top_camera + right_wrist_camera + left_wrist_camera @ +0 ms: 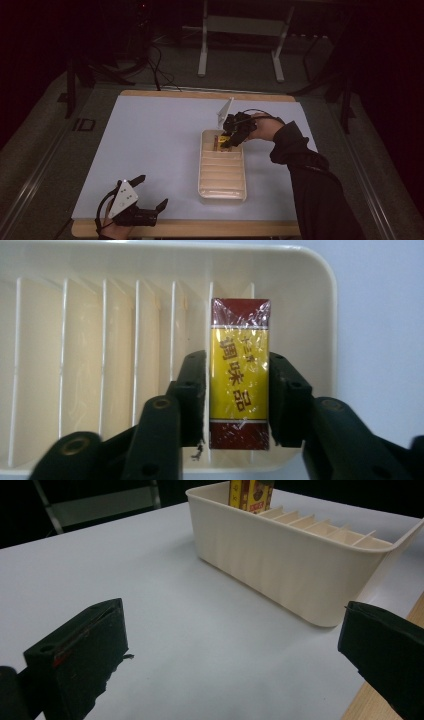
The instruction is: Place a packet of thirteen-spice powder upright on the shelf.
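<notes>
**Right tongs clamp the box inside the slotted tray**

I have the right tongs (pixel 239 400) closed on a red and yellow box (pixel 239 372), 1 jaw on each long side. The box sits in the tray's (pixel 202 165) end slot farthest from me, between the last divider and the end wall. In the left gripper view it (pixel 251 494) stands upright, rising above the rim. Seen from the right gripper view, its long face runs parallel to the dividers, across the tray's width.

The tray's other slots look empty in my views. On the high view the tray lies lengthwise away from me, right of centre on the pale surface (pixel 150 145), with bare room all round it.

My left tongs (pixel 151 191) are spread wide, holding nothing, near the surface's near edge, well apart from the tray (pixel 280 565). The room beyond is dark, with cables and a frame on the floor.
</notes>
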The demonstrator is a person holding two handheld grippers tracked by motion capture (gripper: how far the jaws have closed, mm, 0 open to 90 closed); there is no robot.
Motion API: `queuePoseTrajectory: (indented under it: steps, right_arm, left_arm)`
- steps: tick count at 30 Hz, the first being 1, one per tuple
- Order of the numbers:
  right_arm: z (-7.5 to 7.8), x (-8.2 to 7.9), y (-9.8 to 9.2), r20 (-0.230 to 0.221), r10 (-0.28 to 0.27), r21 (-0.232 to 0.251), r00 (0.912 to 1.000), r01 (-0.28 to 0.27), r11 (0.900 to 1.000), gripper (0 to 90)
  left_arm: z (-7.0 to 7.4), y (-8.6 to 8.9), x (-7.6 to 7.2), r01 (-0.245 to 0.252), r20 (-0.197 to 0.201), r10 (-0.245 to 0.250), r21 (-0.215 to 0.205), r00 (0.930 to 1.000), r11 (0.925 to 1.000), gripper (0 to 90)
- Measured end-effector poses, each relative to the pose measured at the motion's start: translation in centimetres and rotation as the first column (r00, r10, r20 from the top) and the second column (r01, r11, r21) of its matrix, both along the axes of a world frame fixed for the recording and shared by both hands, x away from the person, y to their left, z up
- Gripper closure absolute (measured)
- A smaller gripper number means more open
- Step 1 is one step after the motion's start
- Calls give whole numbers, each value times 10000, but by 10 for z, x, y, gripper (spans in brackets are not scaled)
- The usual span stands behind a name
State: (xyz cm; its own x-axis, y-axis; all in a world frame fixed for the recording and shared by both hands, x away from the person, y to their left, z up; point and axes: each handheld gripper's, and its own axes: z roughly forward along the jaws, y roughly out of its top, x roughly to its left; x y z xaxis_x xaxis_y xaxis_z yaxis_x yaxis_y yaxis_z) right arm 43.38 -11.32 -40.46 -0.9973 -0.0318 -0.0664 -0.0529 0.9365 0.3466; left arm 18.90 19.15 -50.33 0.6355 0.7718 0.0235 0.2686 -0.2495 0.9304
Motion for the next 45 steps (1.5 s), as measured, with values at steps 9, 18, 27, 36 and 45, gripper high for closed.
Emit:
queuePoseTrajectory:
  steps: [9, 18, 27, 36, 45]
  right_arm:
    - [16, -3, -8, 168, -205, 375, 9996, 199, 9991, 516]
    - [34, -8, -33, 370, -1168, 977, 9925, 1127, 9888, 280]
    - [42, -12, -58, 314, -2304, 921, 9726, 2267, 9696, 243]
    - [35, -16, -96, 176, -3465, 1424, 9379, 3407, 9293, 108]
    - [15, -23, -132, -157, -4548, 1999, 8905, 4485, 8712, 109]
  left_arm:
    - [0, 0, 0, -12, 13, 12, 21, 10000, 10000, 0]
    - [0, 0, 0, -14, 6, 14, 81, 10000, 10000, 0]
    - [0, -1, 0, -33, 1, 33, 88, 10000, 10000, 0]
    - [0, -1, -1, -51, 2, 51, 83, 10000, 10000, 0]
    - [0, -1, 0, -65, -22, 65, 77, 10000, 9999, 0]
